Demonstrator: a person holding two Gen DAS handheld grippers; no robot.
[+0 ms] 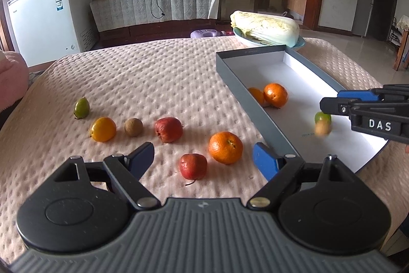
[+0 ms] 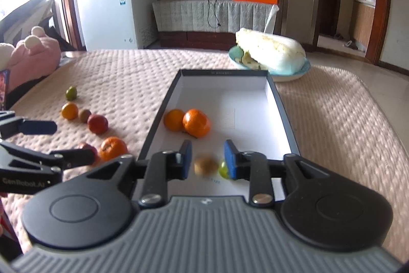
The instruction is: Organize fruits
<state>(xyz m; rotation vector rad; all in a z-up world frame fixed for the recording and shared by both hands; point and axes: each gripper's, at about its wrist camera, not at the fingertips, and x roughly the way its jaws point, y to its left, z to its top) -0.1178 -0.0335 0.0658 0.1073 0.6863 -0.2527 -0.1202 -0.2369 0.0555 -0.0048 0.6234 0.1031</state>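
Observation:
A grey box (image 1: 237,83) with a white floor holds two oranges (image 1: 275,95), a green fruit (image 1: 322,117) and a blurred brown fruit (image 1: 322,129). My right gripper (image 2: 208,161) is open above the box (image 2: 286,119); the brown fruit (image 2: 205,165) lies loose between its fingers and the green fruit (image 2: 224,168) is beside the right finger. My left gripper (image 1: 204,157) is open and empty over the cloth, just above a red fruit (image 1: 193,166) and next to an orange (image 1: 225,147). Further left lie a red fruit (image 1: 168,129), a brown fruit (image 1: 133,127), a yellow-orange fruit (image 1: 103,129) and a green fruit (image 1: 81,108).
A bowl (image 1: 300,44) with a cabbage (image 1: 265,28) stands behind the box. A pink plush toy (image 2: 33,53) sits at the table's left edge. A quilted pink cloth (image 1: 153,73) covers the table. A white freezer (image 1: 46,17) stands beyond.

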